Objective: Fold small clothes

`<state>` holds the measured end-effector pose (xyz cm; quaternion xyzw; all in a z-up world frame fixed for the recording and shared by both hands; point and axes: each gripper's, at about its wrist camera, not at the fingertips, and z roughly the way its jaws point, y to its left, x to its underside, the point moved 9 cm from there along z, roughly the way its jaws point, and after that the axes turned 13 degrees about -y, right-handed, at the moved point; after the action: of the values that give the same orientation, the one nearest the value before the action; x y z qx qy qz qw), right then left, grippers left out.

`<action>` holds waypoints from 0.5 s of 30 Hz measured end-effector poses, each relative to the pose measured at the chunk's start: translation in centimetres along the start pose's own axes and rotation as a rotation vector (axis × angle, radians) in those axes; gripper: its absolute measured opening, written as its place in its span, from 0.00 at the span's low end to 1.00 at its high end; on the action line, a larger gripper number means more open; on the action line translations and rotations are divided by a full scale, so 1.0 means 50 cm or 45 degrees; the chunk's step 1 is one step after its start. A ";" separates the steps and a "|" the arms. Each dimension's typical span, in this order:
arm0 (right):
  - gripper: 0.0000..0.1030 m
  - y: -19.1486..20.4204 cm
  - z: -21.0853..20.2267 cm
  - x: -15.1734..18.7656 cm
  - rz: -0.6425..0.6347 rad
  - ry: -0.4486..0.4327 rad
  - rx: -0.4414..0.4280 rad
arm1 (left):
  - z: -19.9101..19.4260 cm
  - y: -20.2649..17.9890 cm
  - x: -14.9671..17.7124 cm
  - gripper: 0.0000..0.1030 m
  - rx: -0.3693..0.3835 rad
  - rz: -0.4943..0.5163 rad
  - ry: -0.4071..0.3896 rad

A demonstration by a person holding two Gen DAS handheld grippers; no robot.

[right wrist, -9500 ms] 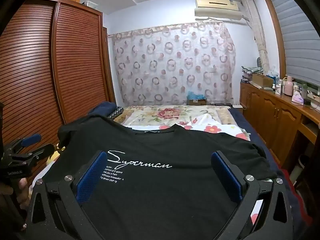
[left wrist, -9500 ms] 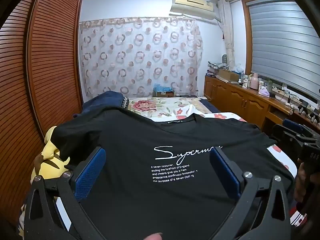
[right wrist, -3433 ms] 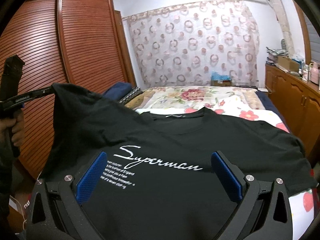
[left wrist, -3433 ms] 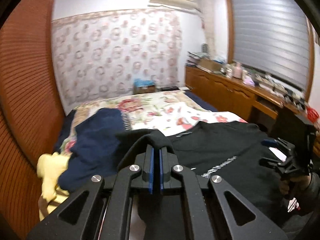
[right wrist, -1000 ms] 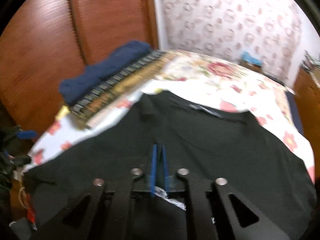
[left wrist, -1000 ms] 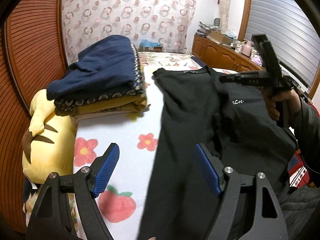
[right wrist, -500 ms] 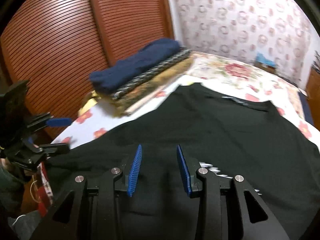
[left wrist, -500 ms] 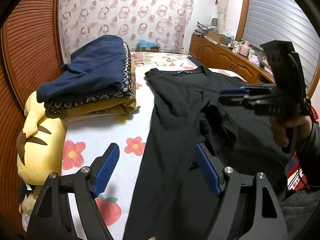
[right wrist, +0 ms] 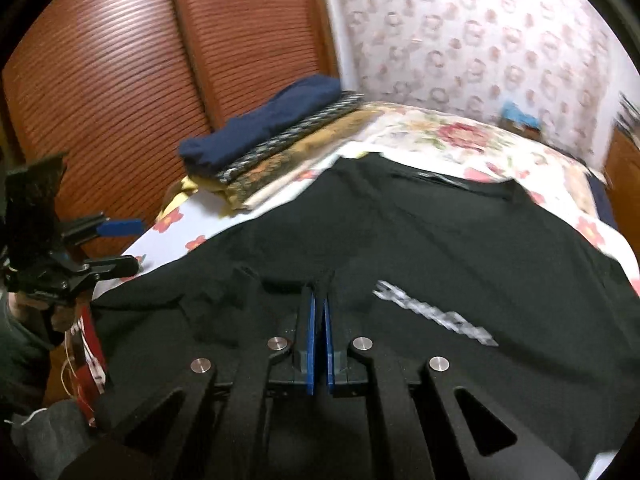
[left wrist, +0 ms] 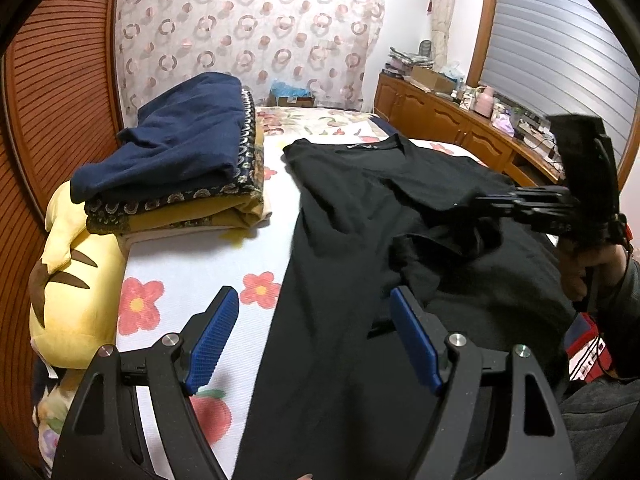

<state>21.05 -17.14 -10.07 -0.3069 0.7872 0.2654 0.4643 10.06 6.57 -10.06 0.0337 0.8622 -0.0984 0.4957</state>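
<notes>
A black T-shirt [left wrist: 360,264] with white lettering [right wrist: 436,316] lies on the flowered bed sheet [left wrist: 188,256], its left side folded inward. My left gripper [left wrist: 312,300] hovers open over the shirt's left edge, with nothing pressed between its blue pads; it also shows in the right wrist view [right wrist: 134,245]. Over the shirt's right part, my right gripper [right wrist: 319,300] is shut, its pads pinching a raised fold of the black cloth. In the left wrist view that right gripper [left wrist: 478,202] holds bunched cloth lifted off the bed, with a hand [left wrist: 588,264] on its grip.
A stack of folded clothes [left wrist: 172,168], navy on top, sits left of the shirt, next to a yellow plush pillow [left wrist: 76,272]. Slatted wooden wardrobe doors [right wrist: 120,80] stand along the left. A wooden sideboard [left wrist: 444,120] runs along the right under the window.
My right gripper opened a little, moved left over the shirt and shut on a fold of it. The left gripper has stayed open in place.
</notes>
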 end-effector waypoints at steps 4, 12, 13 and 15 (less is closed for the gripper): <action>0.04 -0.039 -0.070 0.026 0.002 -0.007 0.113 | -0.003 -0.011 -0.004 0.76 0.009 0.004 -0.008; 0.32 -0.033 -0.098 0.030 0.026 -0.044 0.191 | -0.004 -0.014 -0.010 0.76 0.007 0.003 -0.020; 0.34 -0.018 -0.085 0.027 0.023 -0.052 0.165 | -0.006 -0.014 -0.011 0.76 0.005 0.003 -0.022; 0.37 0.019 -0.051 0.012 0.015 -0.069 0.104 | -0.011 -0.013 -0.011 0.76 0.002 0.005 -0.024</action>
<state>18.68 -18.42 -9.37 -0.2756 0.7863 0.2441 0.4961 9.78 6.07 -9.25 0.0347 0.8574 -0.0984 0.5040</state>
